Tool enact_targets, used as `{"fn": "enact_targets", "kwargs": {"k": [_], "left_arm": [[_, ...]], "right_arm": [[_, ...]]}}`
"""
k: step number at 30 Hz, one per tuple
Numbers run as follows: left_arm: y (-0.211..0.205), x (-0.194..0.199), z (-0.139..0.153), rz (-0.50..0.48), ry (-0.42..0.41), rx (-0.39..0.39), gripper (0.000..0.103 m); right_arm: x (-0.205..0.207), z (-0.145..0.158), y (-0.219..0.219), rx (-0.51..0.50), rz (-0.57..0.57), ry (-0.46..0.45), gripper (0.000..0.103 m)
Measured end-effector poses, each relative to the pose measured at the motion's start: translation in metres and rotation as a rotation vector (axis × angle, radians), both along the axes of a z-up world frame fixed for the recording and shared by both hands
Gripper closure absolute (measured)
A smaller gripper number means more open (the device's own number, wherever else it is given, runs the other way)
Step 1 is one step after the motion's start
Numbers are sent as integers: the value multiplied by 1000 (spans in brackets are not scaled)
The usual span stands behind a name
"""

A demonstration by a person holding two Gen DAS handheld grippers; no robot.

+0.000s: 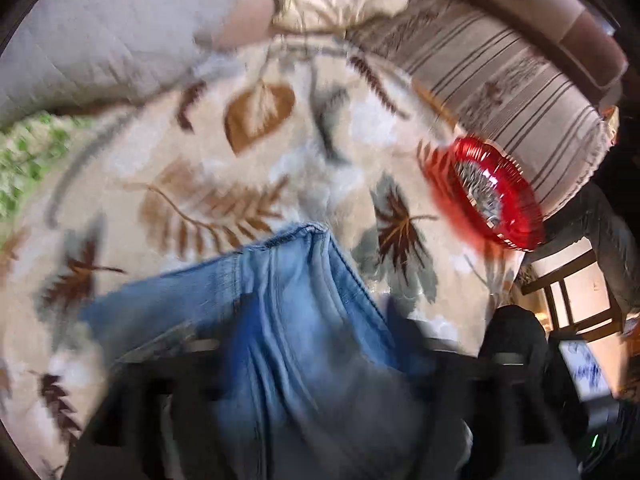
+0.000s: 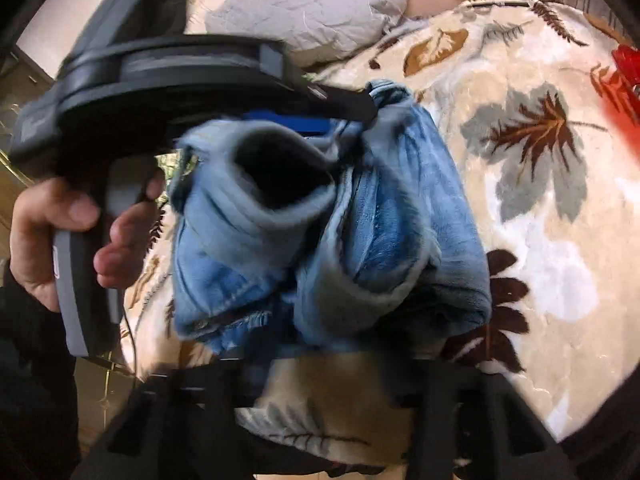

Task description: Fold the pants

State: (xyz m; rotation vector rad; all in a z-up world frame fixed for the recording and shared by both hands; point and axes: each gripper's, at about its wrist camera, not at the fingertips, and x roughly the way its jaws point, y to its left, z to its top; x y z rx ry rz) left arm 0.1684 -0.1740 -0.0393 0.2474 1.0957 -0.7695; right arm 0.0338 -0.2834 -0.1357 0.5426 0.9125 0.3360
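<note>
The pants are light blue jeans (image 1: 296, 300), held up over a cream blanket with a leaf print (image 1: 256, 152). In the left wrist view the denim runs between my left gripper's (image 1: 316, 312) fingers, which are shut on it. In the right wrist view the jeans (image 2: 320, 232) hang bunched, one leg opening facing the camera. The left gripper (image 2: 360, 114) shows there from the side, pinching the cloth's top edge, with the person's hand on its handle. My right gripper (image 2: 332, 356) sits under the bunch; its dark fingers hold the lower fold of denim.
A red ridged dish (image 1: 488, 192) lies on the blanket to the right, also at the edge of the right wrist view (image 2: 620, 80). A grey quilted pillow (image 1: 104, 32) and a striped cover (image 1: 512, 92) lie at the back. Floor and furniture show far right.
</note>
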Motion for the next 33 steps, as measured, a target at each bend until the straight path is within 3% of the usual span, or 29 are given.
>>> {"fn": "enact_targets", "kwargs": {"k": [1, 4, 7, 12, 16, 19, 21, 22, 23, 24, 25, 26, 27, 28, 31, 33], "left_arm": [[10, -8, 14, 2, -55, 15, 19], [39, -23, 38, 7, -140, 54, 19], [75, -35, 45, 24, -150, 76, 19], [113, -63, 12, 18, -157, 176, 19], [119, -87, -17, 13, -157, 173, 19], [115, -100, -29, 13, -212, 169, 19], [113, -103, -33, 22, -241, 149, 19], [113, -101, -35, 31, -241, 141, 19], [111, -99, -36, 36, -236, 137, 20], [111, -97, -37, 35, -223, 128, 23], [110, -96, -38, 23, -192, 113, 46], [111, -97, -38, 7, -157, 94, 81], [110, -96, -38, -6, -126, 79, 96], [108, -99, -35, -17, -133, 80, 101], [104, -108, -29, -64, -151, 59, 99], [102, -112, -28, -52, -190, 89, 72]], "right_arm": [[-5, 6, -1, -15, -6, -17, 26], [-23, 28, -9, -88, 12, -74, 26], [-34, 38, -22, -106, 33, -80, 26], [-17, 57, -34, -84, 95, -101, 26], [12, 65, -21, -61, 137, -107, 26], [26, 68, -10, -64, 165, -126, 27], [29, 72, -3, -89, 178, -147, 43], [32, 74, 1, -102, 193, -157, 67], [34, 76, 5, -115, 208, -158, 77], [38, 76, 9, -136, 230, -156, 80], [41, 75, 13, -156, 248, -146, 89], [43, 73, 15, -168, 257, -133, 90], [43, 73, 15, -172, 259, -131, 91], [42, 76, 13, -183, 258, -139, 91], [40, 84, 1, -187, 236, -156, 92], [41, 85, -6, -197, 227, -143, 92]]}}
